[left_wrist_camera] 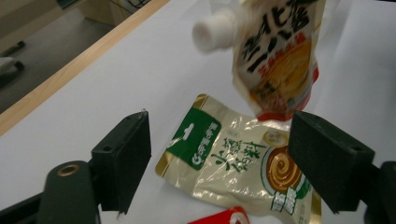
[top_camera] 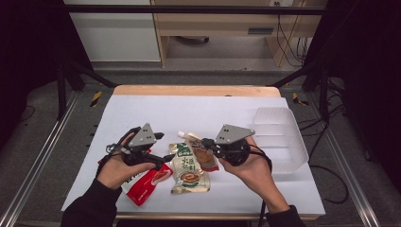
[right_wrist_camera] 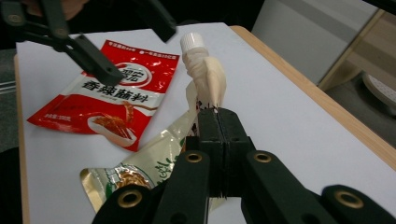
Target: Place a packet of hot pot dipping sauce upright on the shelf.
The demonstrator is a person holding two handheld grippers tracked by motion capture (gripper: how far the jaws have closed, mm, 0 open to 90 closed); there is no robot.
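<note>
Right gripper [right_wrist_camera: 218,116], jaws pressed together on the edge of a cream-coloured spouted sauce pouch [right_wrist_camera: 208,77] with a white screw cap, black lettering and an orange-red picture band near its lower end. Pouch lifted clear of the table, cap end up and pointing away from the holder, lower end hanging above the other packets; seen in the high view at centre [top_camera: 201,150], between the two hands.

Left gripper [left_wrist_camera: 219,154], jaws spread wide with nothing between them, hovering just above a flat glossy beige sachet with a green header [left_wrist_camera: 233,161], lying on the white table sheet [top_camera: 156,111].

Just left of that, a red foil packet with white lettering [right_wrist_camera: 109,95], flat, partly under the left hand.

Farther right, a clear plastic tub [top_camera: 279,137] near the table's edge.
</note>
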